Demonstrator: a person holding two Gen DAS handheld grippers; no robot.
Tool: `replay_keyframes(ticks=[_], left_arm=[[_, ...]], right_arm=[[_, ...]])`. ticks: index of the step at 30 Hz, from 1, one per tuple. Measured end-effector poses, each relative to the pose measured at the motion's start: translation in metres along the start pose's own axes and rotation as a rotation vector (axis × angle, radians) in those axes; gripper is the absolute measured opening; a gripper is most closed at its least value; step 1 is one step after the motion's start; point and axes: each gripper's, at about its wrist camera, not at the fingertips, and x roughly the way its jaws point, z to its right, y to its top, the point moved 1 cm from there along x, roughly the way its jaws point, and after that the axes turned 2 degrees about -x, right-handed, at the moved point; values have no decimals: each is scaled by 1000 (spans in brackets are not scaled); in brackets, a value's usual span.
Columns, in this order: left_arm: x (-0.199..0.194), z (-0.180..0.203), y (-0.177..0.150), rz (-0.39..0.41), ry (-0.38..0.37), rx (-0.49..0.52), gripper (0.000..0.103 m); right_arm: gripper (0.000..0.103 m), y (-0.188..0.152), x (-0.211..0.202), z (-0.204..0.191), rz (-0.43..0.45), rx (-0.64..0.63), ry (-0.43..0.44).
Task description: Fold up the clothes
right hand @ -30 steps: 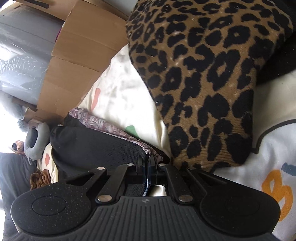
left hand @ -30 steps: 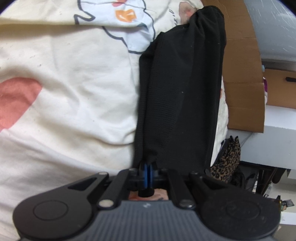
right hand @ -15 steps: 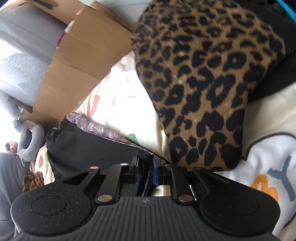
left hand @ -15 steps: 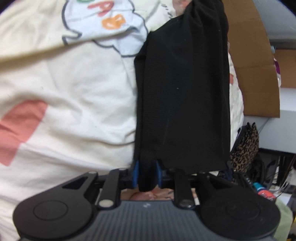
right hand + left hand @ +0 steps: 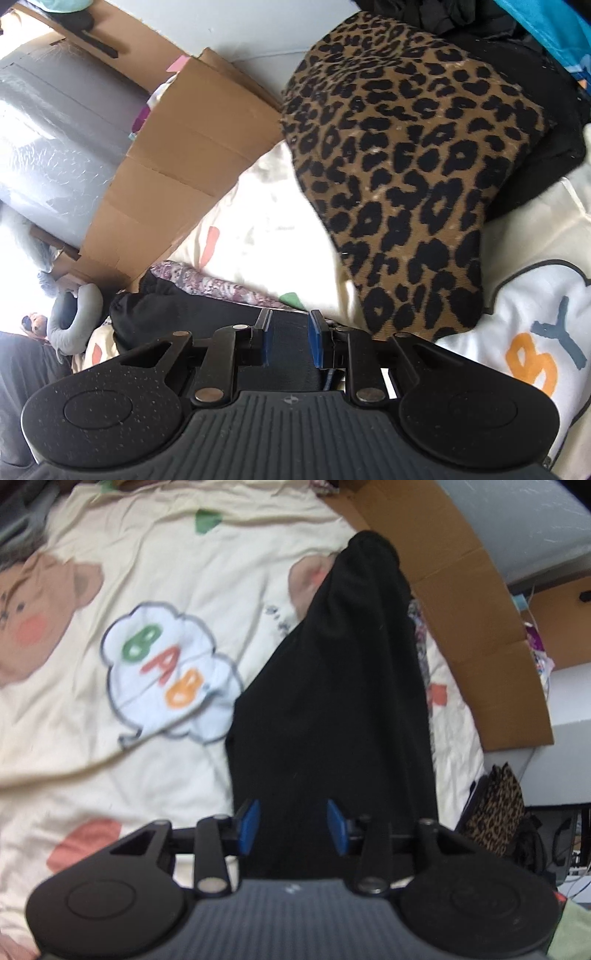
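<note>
Cream cartoon bedding (image 5: pixel 155 760) carries a black garment (image 5: pixel 343 686), its long axis running 12 to 6 straight out from the left tongs (image 5: pixel 292 825). Both tongs stand released, the right tongs (image 5: pixel 288 341) too, each straddling black cloth; neither is clearly nearer.

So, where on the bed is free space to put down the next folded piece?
Free: the cream sheet left of the black garment, around the cloud print. Crowded: the right side, where the black garment, the leopard-print piece and the cardboard box sit close together.
</note>
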Motion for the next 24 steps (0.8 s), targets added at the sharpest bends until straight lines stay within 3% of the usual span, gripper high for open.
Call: replay_keyframes(ticks=[11,20,24], left_arm=[[62,115,114,35,-12,217,42],[163,222,185,-52,-26,449,42],[201,254,199,-80,-10,504,42]], right_arm=[[22,16,22,-29,-4,-127,12],[22,20,78,-55,-141,-250,-2],[22,19,94,-60,-168,-279,-11]])
